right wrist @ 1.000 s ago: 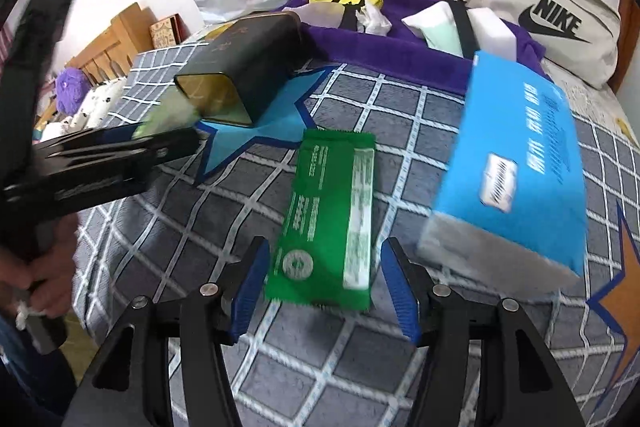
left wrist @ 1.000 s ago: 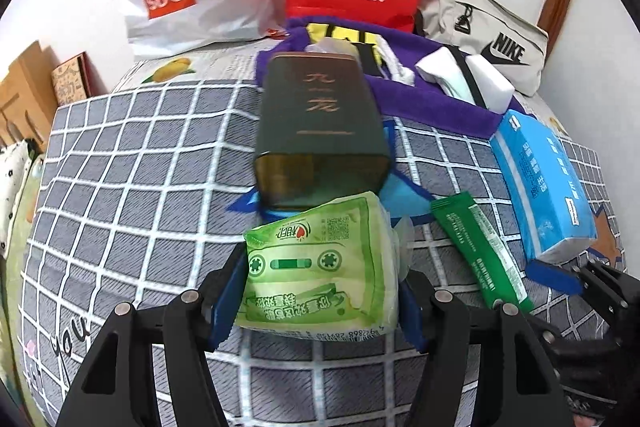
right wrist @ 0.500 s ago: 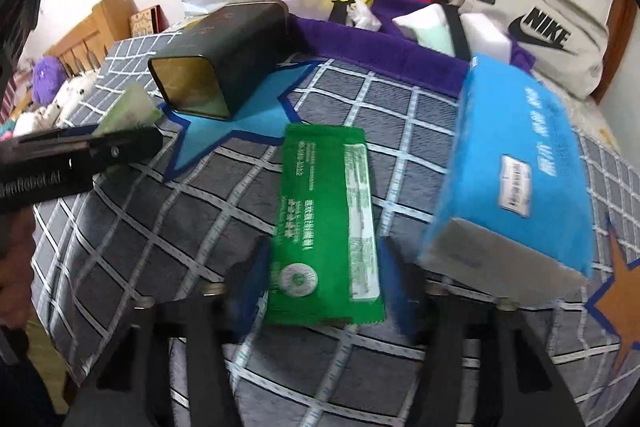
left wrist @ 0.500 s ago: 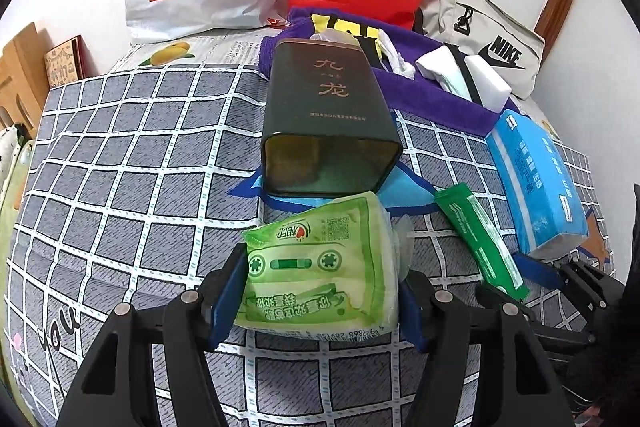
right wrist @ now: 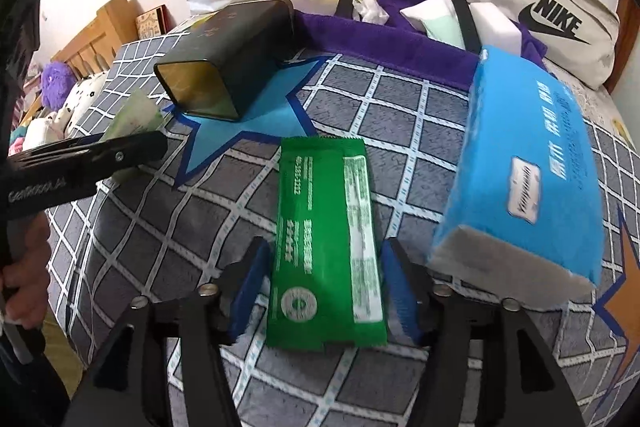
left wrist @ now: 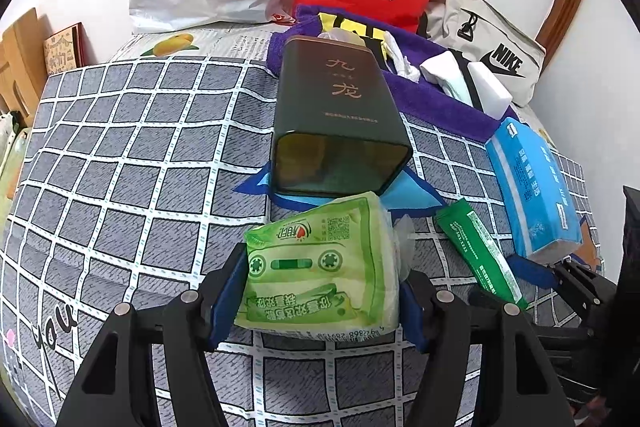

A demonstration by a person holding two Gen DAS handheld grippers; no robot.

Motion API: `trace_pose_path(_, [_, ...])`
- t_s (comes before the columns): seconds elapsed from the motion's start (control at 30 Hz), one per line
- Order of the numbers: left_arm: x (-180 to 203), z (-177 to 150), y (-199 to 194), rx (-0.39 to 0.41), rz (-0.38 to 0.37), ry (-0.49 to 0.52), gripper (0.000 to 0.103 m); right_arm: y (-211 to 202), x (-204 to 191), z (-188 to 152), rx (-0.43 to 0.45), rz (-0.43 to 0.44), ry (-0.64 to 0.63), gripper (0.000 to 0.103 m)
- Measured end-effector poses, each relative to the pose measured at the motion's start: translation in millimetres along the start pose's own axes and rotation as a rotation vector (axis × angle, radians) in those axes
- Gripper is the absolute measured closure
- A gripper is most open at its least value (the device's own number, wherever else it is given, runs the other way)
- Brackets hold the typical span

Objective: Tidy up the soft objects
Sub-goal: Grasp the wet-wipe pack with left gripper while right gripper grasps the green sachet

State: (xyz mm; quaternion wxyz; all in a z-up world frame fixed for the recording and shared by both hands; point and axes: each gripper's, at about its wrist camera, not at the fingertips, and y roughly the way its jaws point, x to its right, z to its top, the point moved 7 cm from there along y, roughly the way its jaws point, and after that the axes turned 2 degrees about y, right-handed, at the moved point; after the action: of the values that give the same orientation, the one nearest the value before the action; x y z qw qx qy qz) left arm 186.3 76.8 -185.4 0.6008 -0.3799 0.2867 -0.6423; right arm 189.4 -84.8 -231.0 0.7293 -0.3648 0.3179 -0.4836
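Carefully, your left gripper pinched the tissue pack; your right gripper stood spread around the green sachet, needing a centred squeeze.

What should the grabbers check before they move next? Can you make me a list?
1. Left gripper shut on the light green tissue pack: ok.
2. Dark tin open mouth facing that pack: ok.
3. Tin empty enough for the pack: cannot tell, its inside is dim.
4. Right gripper straddling the dark green packet: ok.
5. Right gripper squeezing the packet: not ok, gaps show on both sides.
6. Blue tissue pack out of the right gripper's way: cannot tell, it sits close beside.
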Motion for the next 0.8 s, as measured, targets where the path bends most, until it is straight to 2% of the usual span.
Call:
trace_pose_path(0.07, [-1.3, 0.0, 0.9, -0.003, 0.001, -0.005, 0.038, 3.9, -3.3, 2.7, 0.008, -0.003, -0.004, 0.035])
trace_pose_path(0.2, [-0.9, 0.3, 1.5, -0.003, 0.004, -0.003, 0.038, 9.2, -6.5, 5.8, 0.04, -0.038, -0.043, 0.038])
trace_pose_path(0.27, [0.4, 0.5, 1.5, 0.004, 0.004, 0.005, 0.039, 7.6, -6.4, 6.3, 0.058, -0.038, -0.062, 0.055])
trace_pose_path(0.43, [4.6, 2.7, -6.5, 0.031, 0.003, 0.02, 0.039, 0.8, 0.0, 7.8, 0.044, 0.001, -0.045, 0.07])
trace_pose_path(0.8, [13.3, 20.0, -36.7, 0.086, -0.007, 0.028, 0.039, -49.3, 1.4, 24.6, 0.12, 0.022, -0.042, 0.071])
